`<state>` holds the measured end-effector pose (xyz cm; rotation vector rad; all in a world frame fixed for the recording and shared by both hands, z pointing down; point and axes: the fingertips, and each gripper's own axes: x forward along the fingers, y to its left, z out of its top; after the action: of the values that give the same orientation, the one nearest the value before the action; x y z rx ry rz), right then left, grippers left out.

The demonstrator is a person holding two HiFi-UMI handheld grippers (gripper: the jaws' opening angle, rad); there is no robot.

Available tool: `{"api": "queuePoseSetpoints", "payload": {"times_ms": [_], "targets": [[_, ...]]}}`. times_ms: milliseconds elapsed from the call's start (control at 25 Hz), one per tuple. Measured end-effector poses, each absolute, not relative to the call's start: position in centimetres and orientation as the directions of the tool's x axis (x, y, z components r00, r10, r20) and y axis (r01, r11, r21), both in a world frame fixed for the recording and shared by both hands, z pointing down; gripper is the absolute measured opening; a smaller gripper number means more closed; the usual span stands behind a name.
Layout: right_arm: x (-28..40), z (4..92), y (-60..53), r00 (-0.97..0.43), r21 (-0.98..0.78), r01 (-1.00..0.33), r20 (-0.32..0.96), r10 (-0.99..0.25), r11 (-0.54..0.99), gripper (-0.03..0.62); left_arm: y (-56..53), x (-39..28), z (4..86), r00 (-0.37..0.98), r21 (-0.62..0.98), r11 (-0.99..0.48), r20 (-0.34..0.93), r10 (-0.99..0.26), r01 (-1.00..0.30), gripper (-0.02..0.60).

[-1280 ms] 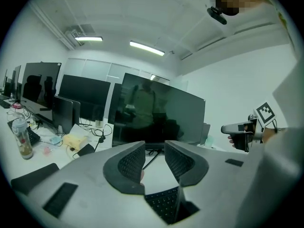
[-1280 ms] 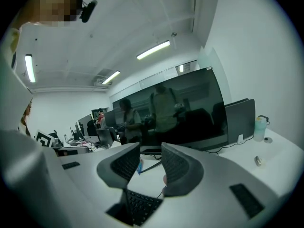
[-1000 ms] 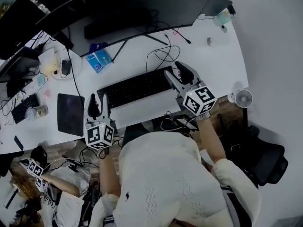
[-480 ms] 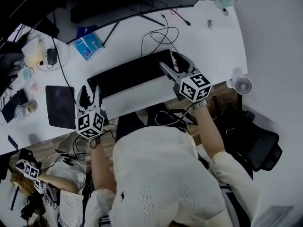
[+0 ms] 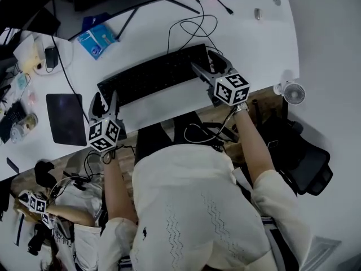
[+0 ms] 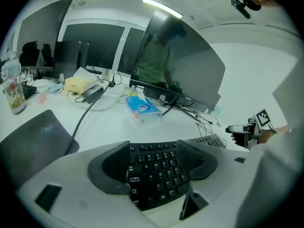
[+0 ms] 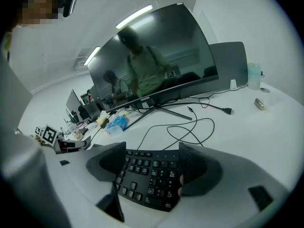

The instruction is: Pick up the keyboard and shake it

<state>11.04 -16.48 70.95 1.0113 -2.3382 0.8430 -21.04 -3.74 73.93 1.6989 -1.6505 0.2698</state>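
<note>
the black keyboard (image 5: 152, 78) lies flat on the white desk (image 5: 254, 44), in front of the curved monitor (image 7: 156, 56). the left gripper (image 5: 106, 101) is at its left end, jaws spread wide, with the outermost keys showing between them. the right gripper (image 5: 207, 66) is at the number-pad end, jaws likewise spread apart over the keys. a dark tablet (image 5: 66, 117) rests just left of the left gripper.

Left gripper (image 5: 105, 100), right gripper (image 5: 206, 65): fingers (image 7: 202, 167) apart
</note>
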Motion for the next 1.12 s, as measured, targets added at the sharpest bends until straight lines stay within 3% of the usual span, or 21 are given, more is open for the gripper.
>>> {"api": "queuePoseSetpoints", "payload": {"times_ms": [280, 1120], "targets": [[12.5, 74.7, -17.6, -0.582, -0.354, -0.801, 0.649, -0.49, 0.483, 0.341, -3.6, -22.3, 76.8, 0.118, 0.377, 0.186, 0.653, -0.748, -0.907, 0.299], [12.7, 78.8, -18.2, -0.565, -0.419, -0.819, 0.702, -0.433, 0.391, 0.367, -3.7, -22.3, 79.7, 0.167, 0.451, 0.231, 0.683, -0.711, -0.862, 0.321]]}}
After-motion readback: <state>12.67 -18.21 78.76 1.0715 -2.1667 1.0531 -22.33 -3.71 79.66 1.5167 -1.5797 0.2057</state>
